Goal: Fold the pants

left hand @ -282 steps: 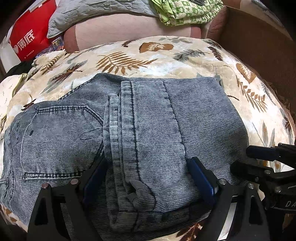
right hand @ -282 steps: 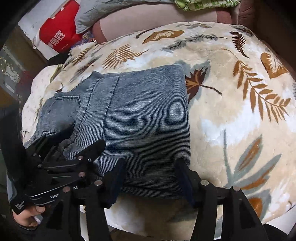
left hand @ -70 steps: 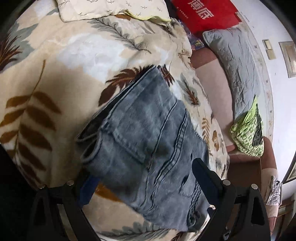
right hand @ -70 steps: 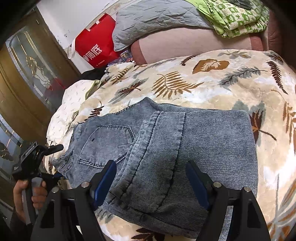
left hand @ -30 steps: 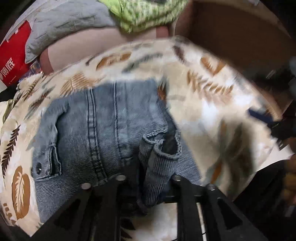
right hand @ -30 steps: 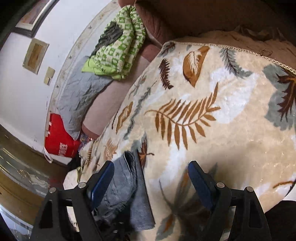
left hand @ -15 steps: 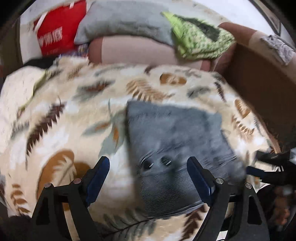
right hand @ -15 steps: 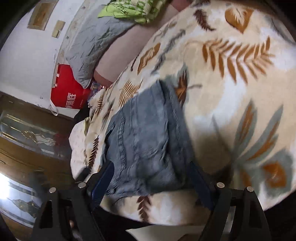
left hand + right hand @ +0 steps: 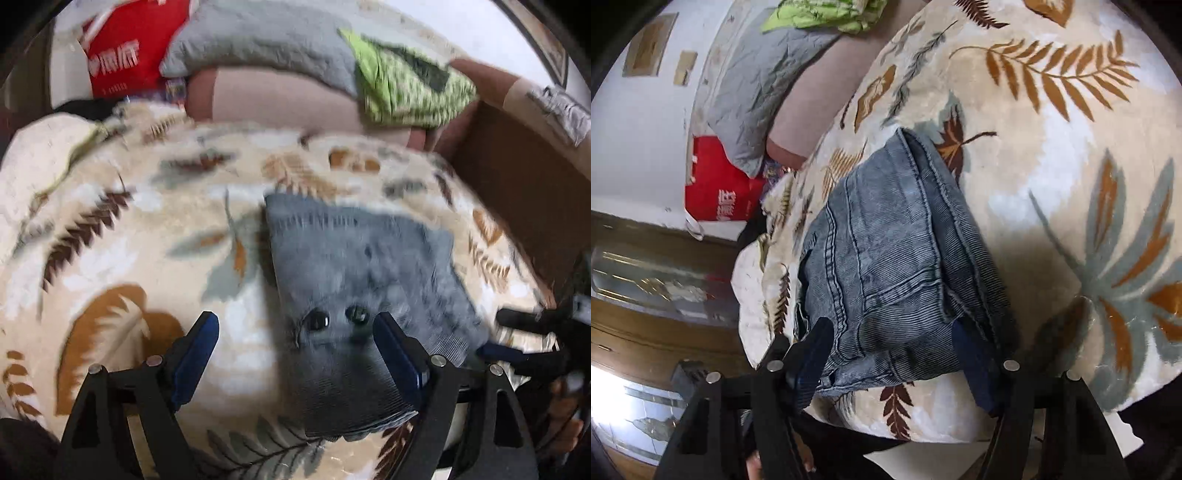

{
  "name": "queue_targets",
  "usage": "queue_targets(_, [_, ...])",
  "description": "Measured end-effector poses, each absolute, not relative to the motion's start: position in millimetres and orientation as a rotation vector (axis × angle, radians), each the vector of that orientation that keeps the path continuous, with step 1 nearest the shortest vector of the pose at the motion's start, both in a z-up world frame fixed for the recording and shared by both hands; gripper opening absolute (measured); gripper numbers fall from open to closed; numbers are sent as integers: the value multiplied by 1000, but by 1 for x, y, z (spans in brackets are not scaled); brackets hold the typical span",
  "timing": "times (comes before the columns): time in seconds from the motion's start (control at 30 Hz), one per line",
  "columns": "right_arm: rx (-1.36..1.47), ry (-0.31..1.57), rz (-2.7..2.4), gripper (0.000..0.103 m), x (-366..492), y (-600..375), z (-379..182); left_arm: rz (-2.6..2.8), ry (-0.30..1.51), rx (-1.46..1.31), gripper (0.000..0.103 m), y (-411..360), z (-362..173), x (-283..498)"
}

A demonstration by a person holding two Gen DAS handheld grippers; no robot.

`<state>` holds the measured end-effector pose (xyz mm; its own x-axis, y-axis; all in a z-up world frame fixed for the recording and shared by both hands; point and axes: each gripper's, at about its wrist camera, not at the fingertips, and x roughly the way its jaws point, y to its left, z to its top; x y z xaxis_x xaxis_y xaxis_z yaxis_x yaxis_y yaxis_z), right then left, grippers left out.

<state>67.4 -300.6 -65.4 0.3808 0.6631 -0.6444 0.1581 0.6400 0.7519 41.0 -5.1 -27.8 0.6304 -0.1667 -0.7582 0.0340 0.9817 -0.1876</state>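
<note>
Left tool (image 9: 291, 338) is spread wide, nothing pinched. Its jaws just opened up, and the folded pants (image 9: 365, 280) sit ahead and a bit right, the near corner poking between the fingers without touching the pads as far as I can tell. The bundle's long axis runs away from the tool toward the far side of the bed. Right tool (image 9: 892, 354) is closer in: it straddles the near end of the pants (image 9: 897, 258), jaws just narrowed, pads beside the denim but I can't see them squeezing yet. So I'd guess the right hand does any last tidy-up.

Everything's on a fuzzy leaf-print blanket (image 9: 122, 266), with a grey pillow (image 9: 258, 44), green cloth (image 9: 406, 88) and red bag (image 9: 122, 51) behind.
</note>
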Motion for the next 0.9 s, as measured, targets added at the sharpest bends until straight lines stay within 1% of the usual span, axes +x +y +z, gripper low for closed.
queue_targets(0.07, [885,1188,359,70,73,-299,-71,-107,915,-145,86,-10,-42,44])
queue_targets(0.13, [905,1208,347,69,77,-295,-77,-107,899,-145,86,-11,-43,42])
queue_targets(0.2, [901,1217,324,62,80,-295,-80,-114,905,-150,86,-9,-43,43])
queue_targets(0.23, [908,1226,307,56,82,-298,-81,-115,905,-156,86,-8,-44,42])
queue_targets(0.3, [917,1236,292,50,88,-299,-81,-116,903,-163,86,-7,-46,42])
queue_targets(0.33, [901,1242,286,44,90,-299,-81,-117,902,-163,86,-6,-46,42])
queue_targets(0.37, [880,1246,278,34,92,-297,-80,-119,901,-164,86,-6,-47,42])
queue_targets(0.4, [859,1250,272,29,93,-298,-80,-121,902,-168,86,-5,-47,42])
queue_targets(0.43, [836,1250,266,18,94,-298,-79,-125,902,-172,86,-5,-47,42])
queue_targets(0.53, [730,1204,270,14,89,-293,-58,-128,899,-174,87,-3,-48,41])
queue_targets(0.63, [631,1116,282,13,76,-283,-21,-132,902,-184,88,-1,-46,40])
queue_targets(0.7, [581,1088,279,13,69,-281,-9,-137,895,-194,88,1,-37,38])
queue_targets(0.73, [534,1082,265,13,66,-278,-8,-127,872,-201,88,3,-29,36])
queue_targets(0.83, [502,1136,220,13,65,-284,-40,-108,799,-225,88,7,-10,30])
queue_targets(0.9, [495,1162,215,13,64,-284,-60,-102,822,-176,88,-1,-14,35])
